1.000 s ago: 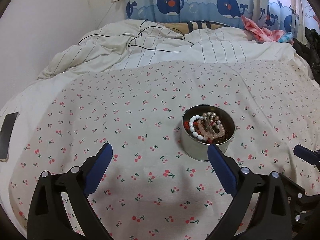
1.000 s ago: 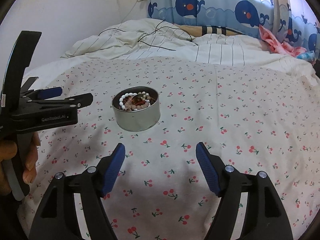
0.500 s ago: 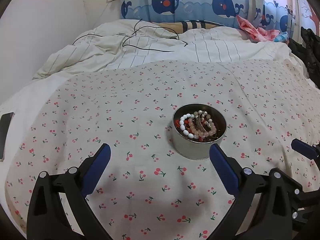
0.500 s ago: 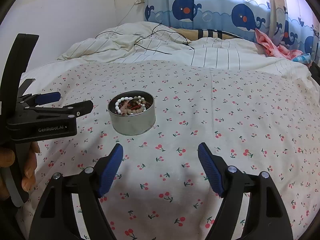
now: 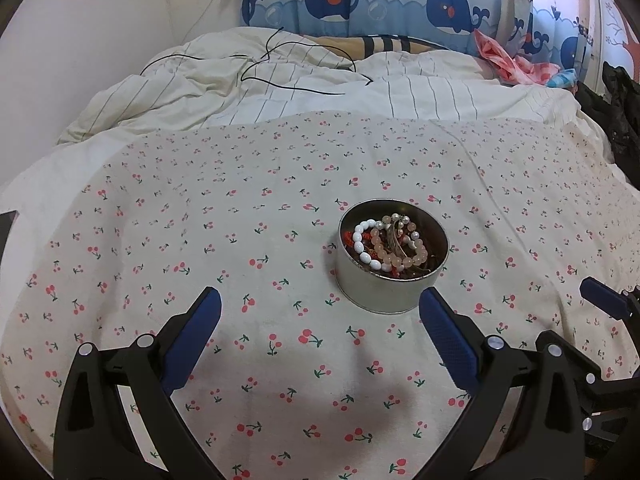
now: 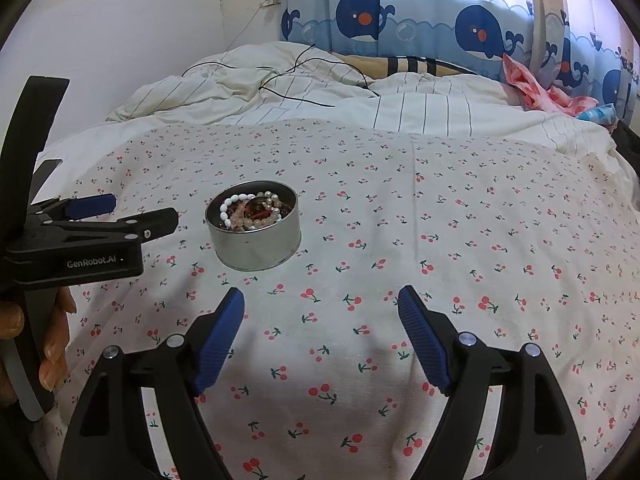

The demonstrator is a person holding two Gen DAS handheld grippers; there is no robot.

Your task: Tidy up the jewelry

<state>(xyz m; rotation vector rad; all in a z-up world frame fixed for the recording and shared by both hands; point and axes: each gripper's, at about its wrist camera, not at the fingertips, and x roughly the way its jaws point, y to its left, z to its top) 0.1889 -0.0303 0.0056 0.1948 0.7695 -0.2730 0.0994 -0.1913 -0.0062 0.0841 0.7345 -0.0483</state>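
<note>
Metal is what the round tin (image 5: 390, 276) is made of, and it is sitting upright on the cherry-print sheet (image 5: 200, 240) of the bed, heaped with beaded pieces: a white bead bracelet (image 5: 366, 248), a pale pink bead bracelet (image 5: 400, 258), a pearl strand (image 5: 400, 220) and some red beads (image 5: 349, 239), all tangled over one another. Nothing is being held at this moment. The left gripper (image 5: 320, 312) is being kept wide, its jaws standing empty, with the right-hand pad (image 5: 448, 340) lying just beside the near wall of the tin. The right gripper (image 6: 320, 306) has just been opening its jaws and nothing is lying between them; they are standing wide over bare sheet, with the tin ahead and to the left. No jewelry is yet being laid out, so the task is judged to be at its start, with a first piece to be lifted from the tin. That lift is likely to be done best if the tin is being steadied by one gripper at its wall while a single strand on top is being pinched by the other, since the soft bedding may let the tin tip. A slow upward draw is advised, because the pile is tangled and neighbouring strands may be dragged out together.
</note>
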